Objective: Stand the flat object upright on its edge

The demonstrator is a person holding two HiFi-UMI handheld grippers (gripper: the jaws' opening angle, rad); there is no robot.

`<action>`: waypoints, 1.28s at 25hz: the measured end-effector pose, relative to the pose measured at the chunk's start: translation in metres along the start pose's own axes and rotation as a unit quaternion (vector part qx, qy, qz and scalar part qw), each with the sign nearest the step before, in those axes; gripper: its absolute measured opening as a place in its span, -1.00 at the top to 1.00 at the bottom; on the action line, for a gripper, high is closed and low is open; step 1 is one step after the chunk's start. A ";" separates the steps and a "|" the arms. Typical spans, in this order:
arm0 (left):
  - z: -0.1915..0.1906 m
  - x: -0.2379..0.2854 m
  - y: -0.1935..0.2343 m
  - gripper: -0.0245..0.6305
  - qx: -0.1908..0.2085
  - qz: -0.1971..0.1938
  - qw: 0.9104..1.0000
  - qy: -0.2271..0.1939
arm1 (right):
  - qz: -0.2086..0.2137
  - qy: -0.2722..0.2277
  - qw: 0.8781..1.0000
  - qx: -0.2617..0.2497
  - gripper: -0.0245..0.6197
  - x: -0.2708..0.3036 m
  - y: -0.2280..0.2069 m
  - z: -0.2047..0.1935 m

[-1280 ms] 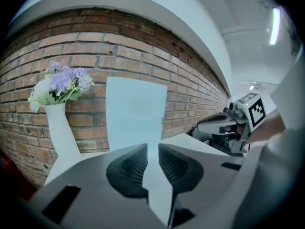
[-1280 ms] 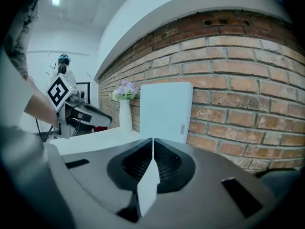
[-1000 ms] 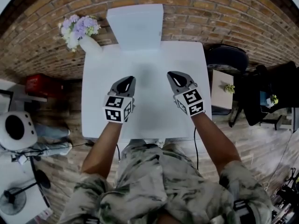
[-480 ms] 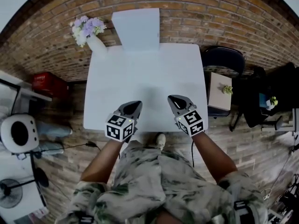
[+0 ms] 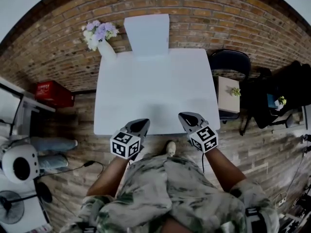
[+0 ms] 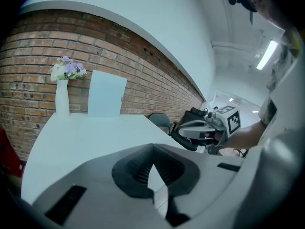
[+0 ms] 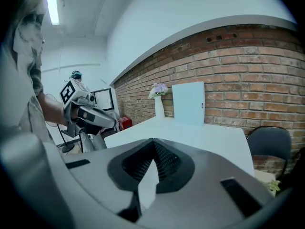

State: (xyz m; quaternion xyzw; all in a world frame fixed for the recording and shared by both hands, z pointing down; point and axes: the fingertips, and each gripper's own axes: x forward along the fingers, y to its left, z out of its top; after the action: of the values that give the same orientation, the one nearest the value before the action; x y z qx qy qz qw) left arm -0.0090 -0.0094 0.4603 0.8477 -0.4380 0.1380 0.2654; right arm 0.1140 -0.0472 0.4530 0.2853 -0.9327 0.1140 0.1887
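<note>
The flat object [image 5: 147,33] is a plain, pale, rectangular panel. It stands upright on its lower edge at the far side of the white table [image 5: 155,89], in front of the brick wall [image 5: 214,18]; whether it leans on the bricks cannot be told. In the gripper views it reads as a smooth pale-blue sheet [image 6: 107,93] [image 7: 188,103] with straight edges and no markings. A white vase of lilac flowers [image 5: 100,37] stands just to its left.

The panel is well apart from both grippers, which hover side by side at the table's near edge with the bare tabletop between them and it. The left gripper [image 5: 141,124] has its jaws pressed together with nothing in them, and the right gripper [image 5: 186,116] is likewise closed and empty. Both point towards the panel. A dark chair [image 5: 229,62] sits beside the table's right side.
</note>
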 end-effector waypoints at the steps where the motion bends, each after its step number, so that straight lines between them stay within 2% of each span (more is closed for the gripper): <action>1: -0.004 -0.010 -0.001 0.85 0.001 -0.004 1.000 0.000 | -0.002 -0.002 1.000 0.004 0.86 -0.002 0.010 0.000; 7: -0.028 -0.070 -0.002 0.85 -0.002 -0.027 1.000 -0.003 | -0.013 0.000 1.000 0.015 0.86 -0.007 0.078 -0.005; 19: -0.088 -0.170 -0.012 0.85 0.003 -0.038 0.999 -0.009 | -0.015 -0.001 1.000 0.020 0.86 -0.028 0.200 -0.026; 32: -0.116 -0.206 -0.031 0.85 0.016 -0.054 0.998 -0.007 | -0.011 0.005 1.000 0.012 0.86 -0.045 0.250 -0.031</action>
State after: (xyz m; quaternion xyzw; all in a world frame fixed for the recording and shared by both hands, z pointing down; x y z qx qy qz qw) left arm -0.1028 0.2092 0.4489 0.8754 -0.3910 0.1242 0.2558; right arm 0.0136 0.1873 0.4360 0.2971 -0.9271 0.1244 0.1915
